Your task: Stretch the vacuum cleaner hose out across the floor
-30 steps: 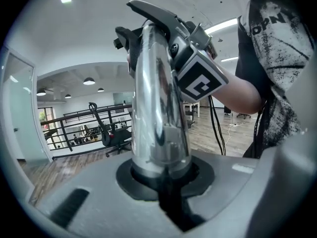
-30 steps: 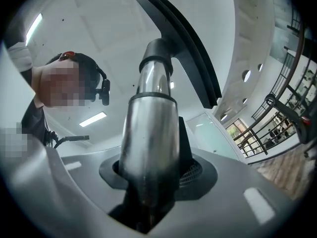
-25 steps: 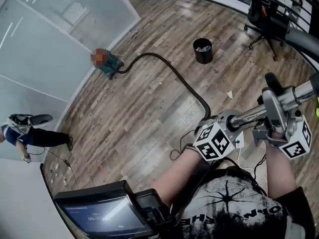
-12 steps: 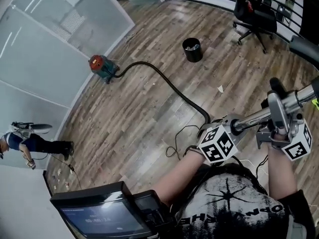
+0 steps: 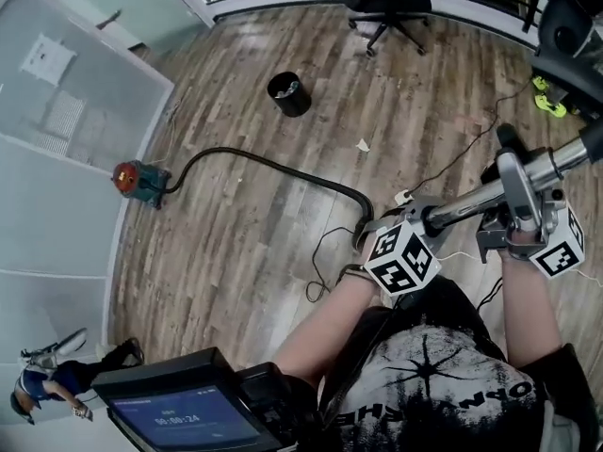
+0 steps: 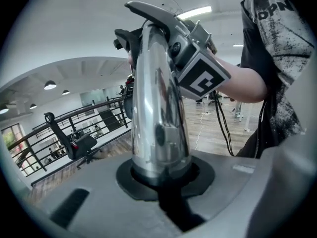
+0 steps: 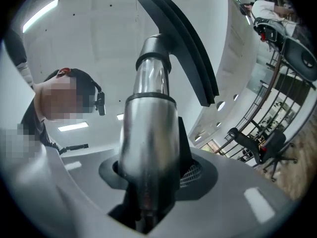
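Both claws are clamped on the vacuum's chrome wand (image 5: 471, 202). The left claw (image 5: 424, 222) grips it low down, just above where the black hose (image 5: 283, 168) joins. The right claw (image 5: 513, 188) grips it further up, below the curved black handle (image 7: 183, 48). In each gripper view the tube fills the gap between the jaws, with the pads pressed against it on both sides. Neither grip has loosened over the last second.

What has changed is where the wand is. Compared with a second ago, the vacuum cleaner (image 5: 139, 181) by the glass wall (image 5: 57, 158) sits further off to the left in the head view, so the person has carried the wand sideways and away from the machine. The hose earlier rose off the cleaner in a taller arch. It now lies in a longer, shallower line across the wooden floor (image 5: 236, 271). It makes one low hump just beside the cleaner, runs nearly straight, then hooks sharply down to the left claw. The round bin (image 5: 288, 93) stands well apart beyond it.

In my judgement the stretch is well along but not finished. The hump and the hook near the wand are slack left to take out, so more backing away seems called for. A thin black cable (image 5: 325, 262) loops on the floor just below the hose end and could snag.
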Motion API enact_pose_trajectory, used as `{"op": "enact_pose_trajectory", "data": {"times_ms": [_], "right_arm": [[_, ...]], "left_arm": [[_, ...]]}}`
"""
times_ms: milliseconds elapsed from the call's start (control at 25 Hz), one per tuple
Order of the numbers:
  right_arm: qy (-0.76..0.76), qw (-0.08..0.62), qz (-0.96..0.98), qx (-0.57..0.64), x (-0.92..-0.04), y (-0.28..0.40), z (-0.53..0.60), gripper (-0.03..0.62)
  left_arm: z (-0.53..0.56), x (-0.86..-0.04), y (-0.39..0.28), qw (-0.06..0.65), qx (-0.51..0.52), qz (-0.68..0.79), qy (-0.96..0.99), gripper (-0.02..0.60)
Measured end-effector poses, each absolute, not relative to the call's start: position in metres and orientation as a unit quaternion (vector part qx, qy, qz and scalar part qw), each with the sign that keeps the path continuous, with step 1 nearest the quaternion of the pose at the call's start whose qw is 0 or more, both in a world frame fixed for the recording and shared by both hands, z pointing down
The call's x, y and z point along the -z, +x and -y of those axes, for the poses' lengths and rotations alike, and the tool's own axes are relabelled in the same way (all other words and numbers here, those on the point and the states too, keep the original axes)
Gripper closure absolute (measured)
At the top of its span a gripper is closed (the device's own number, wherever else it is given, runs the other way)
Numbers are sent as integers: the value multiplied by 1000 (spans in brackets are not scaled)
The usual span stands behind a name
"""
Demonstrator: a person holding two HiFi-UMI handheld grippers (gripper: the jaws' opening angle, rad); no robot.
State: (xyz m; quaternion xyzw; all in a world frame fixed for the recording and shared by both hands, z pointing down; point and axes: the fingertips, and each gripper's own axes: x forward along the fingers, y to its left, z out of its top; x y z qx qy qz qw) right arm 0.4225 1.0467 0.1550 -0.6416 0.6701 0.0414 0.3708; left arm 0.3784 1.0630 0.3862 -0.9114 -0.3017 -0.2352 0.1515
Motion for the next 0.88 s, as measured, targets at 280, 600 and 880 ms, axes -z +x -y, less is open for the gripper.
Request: {"op": "enact_pose_trajectory", "data": {"times_ms": [280,600,880], "right_arm": [[-726,371,-577,48,-213,447,-1089,412],[-784,430,-430,126,-301,473,-1176,427],[-802,471,-303,209,-390,513,-1269,478]], "left_arm": [[-1092,-426,379,186,268,360,-874,523],[-1150,-495,386,238,298,395,-836,523],[-1219,-558,412,290,341,402,-799,523]]}}
